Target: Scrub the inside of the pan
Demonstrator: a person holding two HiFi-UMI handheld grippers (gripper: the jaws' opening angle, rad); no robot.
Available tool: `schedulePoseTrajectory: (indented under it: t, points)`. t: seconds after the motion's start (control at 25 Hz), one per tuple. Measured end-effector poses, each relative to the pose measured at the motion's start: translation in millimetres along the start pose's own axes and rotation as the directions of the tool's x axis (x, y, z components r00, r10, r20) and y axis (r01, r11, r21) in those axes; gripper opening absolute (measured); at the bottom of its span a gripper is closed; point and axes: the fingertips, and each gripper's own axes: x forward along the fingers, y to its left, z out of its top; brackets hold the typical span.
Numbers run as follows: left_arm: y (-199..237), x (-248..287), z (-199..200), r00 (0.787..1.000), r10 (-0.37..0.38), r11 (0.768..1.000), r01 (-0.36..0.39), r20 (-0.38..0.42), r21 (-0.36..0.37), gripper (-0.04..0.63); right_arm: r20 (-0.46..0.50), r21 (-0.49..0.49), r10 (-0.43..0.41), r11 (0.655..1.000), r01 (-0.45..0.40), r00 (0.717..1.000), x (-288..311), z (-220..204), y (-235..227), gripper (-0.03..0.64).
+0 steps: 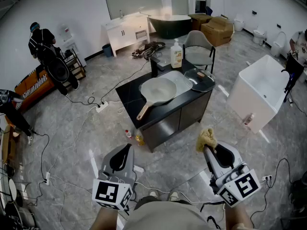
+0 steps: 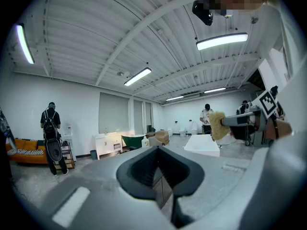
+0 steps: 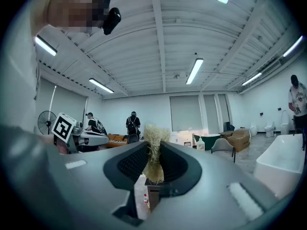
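Pan (image 1: 157, 91): head view, pale, lying flat on the black surface (image 1: 128, 98), handle toward the person, well ahead of both tools.
Beside it: soap bottle (image 1: 176, 54) at the far edge and glass lid (image 1: 199, 79) to the right, on the same surface.
Left hand-held gripper (image 1: 125, 148): left gripper view, jaws pressed together with nothing between them.
Right hand-held gripper (image 1: 207, 146): right gripper view, jaws clamped on a yellow sponge (image 3: 154, 134), well apart from the pan.

The left gripper (image 2: 159, 170) is pointing across the room, its jaws pressing together with nothing between them. At the right, the right gripper (image 2: 229, 121) is holding a yellow scrubber (image 2: 217, 125). A person (image 2: 51, 135) is standing far left.
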Motion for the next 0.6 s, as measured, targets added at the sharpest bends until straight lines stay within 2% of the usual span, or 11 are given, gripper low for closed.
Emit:
schedulePoseTrajectory:
  t: [0.6]
  points:
    - [-16.6,14.1,-1.0,1.0,0.021,1.0,-0.022,-0.016,-0.011,0.002,-0.001,0.03,0.014,0.999,-0.014,1.0,-2.7,-6.2,-19.7,0.08]
